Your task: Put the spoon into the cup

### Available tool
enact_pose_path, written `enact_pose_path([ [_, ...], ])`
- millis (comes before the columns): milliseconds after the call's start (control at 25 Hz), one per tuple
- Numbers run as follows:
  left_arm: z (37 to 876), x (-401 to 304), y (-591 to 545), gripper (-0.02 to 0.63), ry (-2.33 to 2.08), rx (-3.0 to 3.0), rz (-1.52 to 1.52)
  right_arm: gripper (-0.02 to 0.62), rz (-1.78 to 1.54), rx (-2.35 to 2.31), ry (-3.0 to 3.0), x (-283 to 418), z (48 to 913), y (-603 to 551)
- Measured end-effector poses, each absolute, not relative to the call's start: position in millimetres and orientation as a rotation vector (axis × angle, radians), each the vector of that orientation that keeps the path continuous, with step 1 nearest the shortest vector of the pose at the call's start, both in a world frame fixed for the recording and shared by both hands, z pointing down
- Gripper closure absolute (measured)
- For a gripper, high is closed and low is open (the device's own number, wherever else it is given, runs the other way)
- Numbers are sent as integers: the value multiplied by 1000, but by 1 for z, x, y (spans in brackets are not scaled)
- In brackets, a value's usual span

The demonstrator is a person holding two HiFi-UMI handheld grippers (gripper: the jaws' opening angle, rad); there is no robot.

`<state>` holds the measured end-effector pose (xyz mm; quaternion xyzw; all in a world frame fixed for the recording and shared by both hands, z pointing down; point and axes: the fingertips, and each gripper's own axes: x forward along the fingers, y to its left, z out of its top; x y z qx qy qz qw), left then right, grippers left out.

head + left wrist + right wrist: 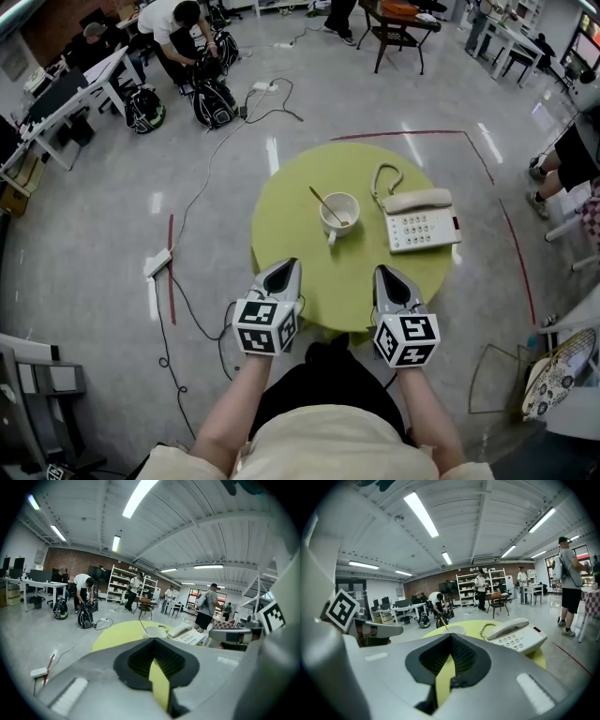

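Note:
A white cup stands near the middle of the round yellow-green table. The spoon rests inside it, its handle leaning out to the upper left. My left gripper hovers at the table's near edge, shut and holding nothing. My right gripper is beside it to the right, also shut and empty. In the left gripper view the cup shows just beyond the jaws. In the right gripper view the cup and spoon handle are ahead.
A beige desk phone with a coiled cord lies to the right of the cup. Cables and a power strip are on the floor at left. People, bags and desks are at the far left, and a chair stands beyond the table.

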<state>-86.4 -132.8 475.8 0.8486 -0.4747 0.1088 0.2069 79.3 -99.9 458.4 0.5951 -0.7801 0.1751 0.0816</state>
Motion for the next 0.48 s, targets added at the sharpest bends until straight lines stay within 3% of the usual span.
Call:
enact_pose_path([
  [480, 467, -96, -122, 604, -1328, 2395, 303, 595, 488, 1800, -2344, 74, 450, -86],
])
